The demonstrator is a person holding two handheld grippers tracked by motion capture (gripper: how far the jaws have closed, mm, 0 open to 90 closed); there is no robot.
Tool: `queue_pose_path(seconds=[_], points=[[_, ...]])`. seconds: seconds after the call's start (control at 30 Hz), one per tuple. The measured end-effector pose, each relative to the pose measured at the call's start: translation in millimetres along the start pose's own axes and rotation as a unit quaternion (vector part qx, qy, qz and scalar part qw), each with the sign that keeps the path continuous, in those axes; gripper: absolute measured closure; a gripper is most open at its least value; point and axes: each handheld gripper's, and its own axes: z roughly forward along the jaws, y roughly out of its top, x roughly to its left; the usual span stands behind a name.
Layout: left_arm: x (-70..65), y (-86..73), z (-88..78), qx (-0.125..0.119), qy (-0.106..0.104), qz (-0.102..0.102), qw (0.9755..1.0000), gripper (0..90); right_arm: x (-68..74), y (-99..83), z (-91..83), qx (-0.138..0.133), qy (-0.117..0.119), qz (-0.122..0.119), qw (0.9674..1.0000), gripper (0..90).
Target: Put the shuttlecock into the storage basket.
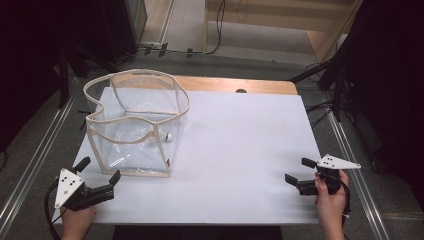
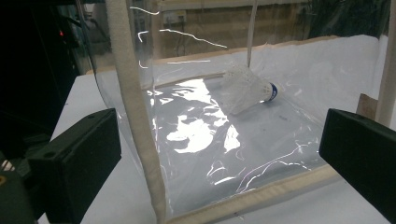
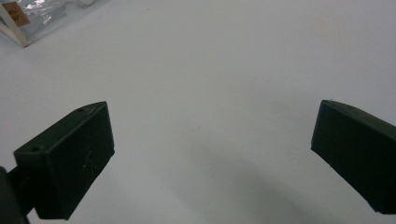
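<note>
Both hand-held grippers, left gripper (image 1: pixel 99 170) and right gripper (image 1: pixel 299 170), rest low with jaws spread wide.

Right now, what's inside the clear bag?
A white shuttlecock lies on its side on the floor of the bag, cork toward the far wall. Nothing else shows; glare hides patches.

left gripper (image 1: pixel 99 170): black, with two thick block jaws that have flat faces
left plate (image 1: pixel 68 185): light grey, three corners, small dark dots on it
left cable (image 1: pixel 48 206): black, thin, curves in a loop by the hand
left jaw blocks (image 2: pixel 77 158): matt black, boxy, a small round hole on top of one
right gripper (image 1: pixel 297 170): black, two short square-tipped jaws
right plate (image 1: pixel 338 162): light grey, three corners, a few dark dots
right cable (image 1: pixel 346 197): black, thin
right jaw blocks (image 3: pixel 70 158): black, faint scratches, one small hole near the top edge
hands (image 1: pixel 330 200): bare, no gloves, no sleeves seen
</note>
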Motion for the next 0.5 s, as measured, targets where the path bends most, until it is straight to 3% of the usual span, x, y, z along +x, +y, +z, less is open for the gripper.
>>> queue_pose_path(seconds=[0.5], points=[[0.1,0.0,0.0,-0.001,0.001,0.002,1.0,0.0,-3.5,-14.1,-7.7,-0.039,-0.004,0.012,0.9992,0.0]])
